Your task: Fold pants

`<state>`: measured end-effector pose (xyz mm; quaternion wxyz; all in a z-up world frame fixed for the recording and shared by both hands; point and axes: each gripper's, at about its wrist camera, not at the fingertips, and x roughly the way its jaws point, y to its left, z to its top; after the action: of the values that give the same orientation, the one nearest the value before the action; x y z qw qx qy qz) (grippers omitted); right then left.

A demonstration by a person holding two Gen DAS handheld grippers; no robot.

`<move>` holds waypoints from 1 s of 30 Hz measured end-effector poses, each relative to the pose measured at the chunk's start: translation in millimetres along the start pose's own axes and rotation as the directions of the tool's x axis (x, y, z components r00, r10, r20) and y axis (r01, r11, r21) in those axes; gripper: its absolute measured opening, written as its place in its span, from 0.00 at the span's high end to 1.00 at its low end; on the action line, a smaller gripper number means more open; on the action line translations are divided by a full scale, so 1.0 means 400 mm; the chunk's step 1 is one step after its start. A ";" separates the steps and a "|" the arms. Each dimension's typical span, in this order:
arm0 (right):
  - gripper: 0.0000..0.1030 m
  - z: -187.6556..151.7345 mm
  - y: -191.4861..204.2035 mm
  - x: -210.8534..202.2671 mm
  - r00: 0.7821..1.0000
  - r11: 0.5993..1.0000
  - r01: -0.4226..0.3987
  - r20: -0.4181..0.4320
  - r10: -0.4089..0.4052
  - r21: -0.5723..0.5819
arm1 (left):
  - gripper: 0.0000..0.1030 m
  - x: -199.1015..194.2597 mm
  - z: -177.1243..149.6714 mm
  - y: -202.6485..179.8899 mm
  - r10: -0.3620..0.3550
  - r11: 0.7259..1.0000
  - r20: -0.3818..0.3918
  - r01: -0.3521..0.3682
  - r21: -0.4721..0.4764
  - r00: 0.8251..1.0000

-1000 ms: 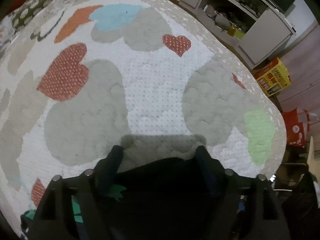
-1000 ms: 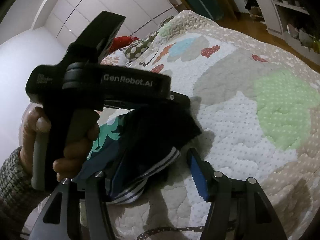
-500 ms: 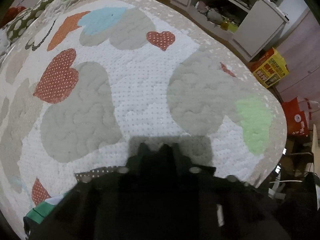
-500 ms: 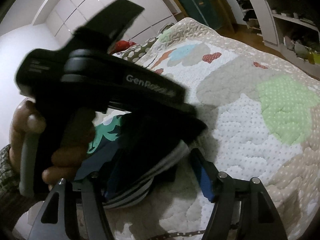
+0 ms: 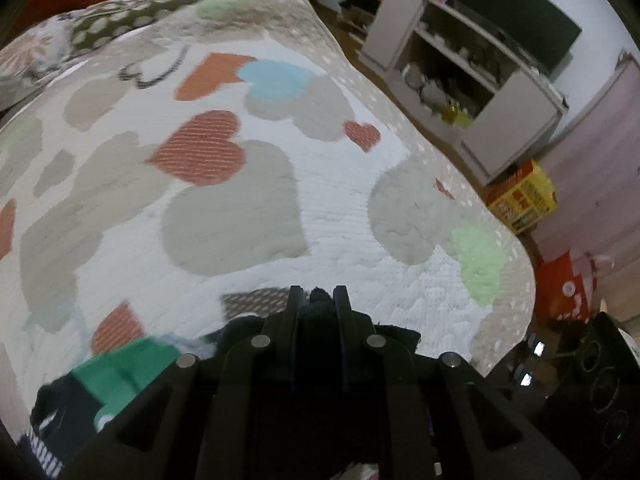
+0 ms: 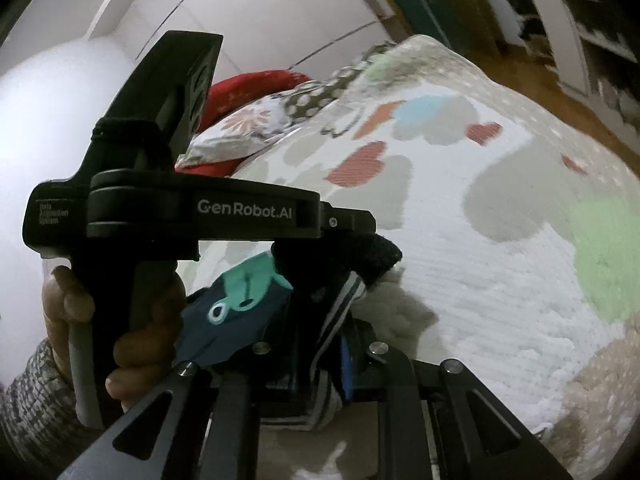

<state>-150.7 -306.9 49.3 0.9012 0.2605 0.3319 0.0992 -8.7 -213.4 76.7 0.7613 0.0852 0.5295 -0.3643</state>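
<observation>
A bed (image 5: 224, 208) under a quilted spread of grey, red, blue and green hearts fills both views; past its far side in the left wrist view stands a white shelf unit (image 5: 472, 92) on a wood floor, with a yellow crate (image 5: 524, 200) and a red bag (image 5: 568, 292) near the bed's corner. In the right wrist view white wardrobe doors (image 6: 248, 24) rise behind the head of the bed, where a red pillow (image 6: 256, 84) and patterned pillows (image 6: 244, 128) lie. The left gripper (image 5: 318, 294) has just been closing and is nearly shut, a tuft of dark cloth pinched between its tips. The right gripper (image 6: 320, 344) has also just been closing, and its blue-padded jaws press on the striped edge of the pants (image 6: 248, 312) (dark blue, with a green print and white stripes). The pants lie at the near edge of the bed, bunched and hanging between the two grippers. A hand (image 6: 132, 320) in a grey knit sleeve grips the left gripper's handle, which blocks much of the right wrist view.
</observation>
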 end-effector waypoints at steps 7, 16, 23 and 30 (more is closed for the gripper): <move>0.84 -0.009 0.123 0.040 0.999 0.988 0.007 -0.047 -0.014 -0.151 | 0.86 -0.068 -0.061 0.116 -0.016 0.990 0.060 0.024 -0.138 0.998; 0.81 -0.057 0.273 0.142 0.990 0.925 0.004 -0.132 -0.058 -0.380 | 0.81 -0.138 -0.193 0.289 0.046 0.928 0.146 0.012 -0.373 0.988; 0.58 -0.122 0.356 0.220 0.969 0.899 -0.074 -0.243 -0.037 -0.431 | 0.49 -0.253 -0.348 0.376 0.185 0.840 0.214 -0.041 -0.541 0.959; 0.55 -0.109 0.423 0.126 0.979 0.875 -0.102 -0.204 0.004 -0.474 | 0.49 -0.340 -0.446 0.408 0.326 0.785 0.241 -0.119 -0.608 0.914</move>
<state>-141.8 -128.7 84.2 0.8971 0.0259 0.3770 0.2288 -60.0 59.3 77.1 0.8667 -0.1514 0.4646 -0.1003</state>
